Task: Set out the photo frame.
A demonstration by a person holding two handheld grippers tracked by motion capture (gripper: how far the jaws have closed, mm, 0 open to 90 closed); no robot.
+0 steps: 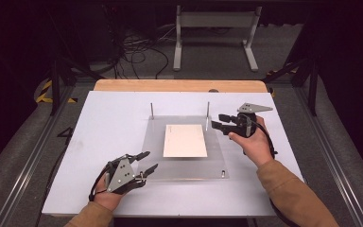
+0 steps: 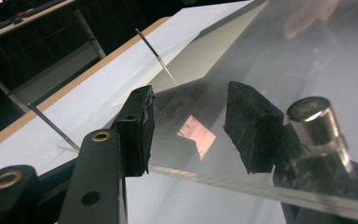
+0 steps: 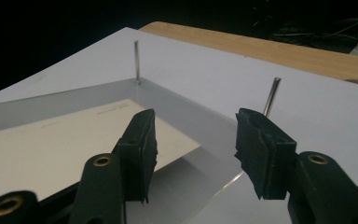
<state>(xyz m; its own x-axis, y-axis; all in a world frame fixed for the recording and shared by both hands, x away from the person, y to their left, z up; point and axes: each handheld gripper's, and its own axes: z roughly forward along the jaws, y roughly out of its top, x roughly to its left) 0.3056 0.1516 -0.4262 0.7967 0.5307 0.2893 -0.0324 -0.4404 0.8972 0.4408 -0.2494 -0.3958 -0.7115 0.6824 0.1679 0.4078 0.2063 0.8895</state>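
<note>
A clear acrylic plate point(image 1: 217, 156) lies on a white board, with a cream sheet of paper point(image 1: 185, 140) at its middle. Two thin metal pins point(image 1: 152, 109) point(image 1: 208, 109) stand at its far corners. My left gripper point(image 1: 151, 160) sits at the plate's near left corner, jaws open. In the left gripper view its jaws point(image 2: 191, 126) stand apart over the plate edge point(image 2: 261, 189), and a metal knob point(image 2: 317, 123) stands just right of them. My right gripper point(image 1: 219, 120) hovers open beside the far right pin, which rises behind its jaws point(image 3: 193, 140) as pin point(image 3: 272, 95).
The white board point(image 1: 104, 142) covers most of a wooden table point(image 1: 179, 85). Another small metal knob point(image 1: 223, 173) sits at the plate's near right corner. Cables and a white stand point(image 1: 215, 33) lie on the floor beyond the table.
</note>
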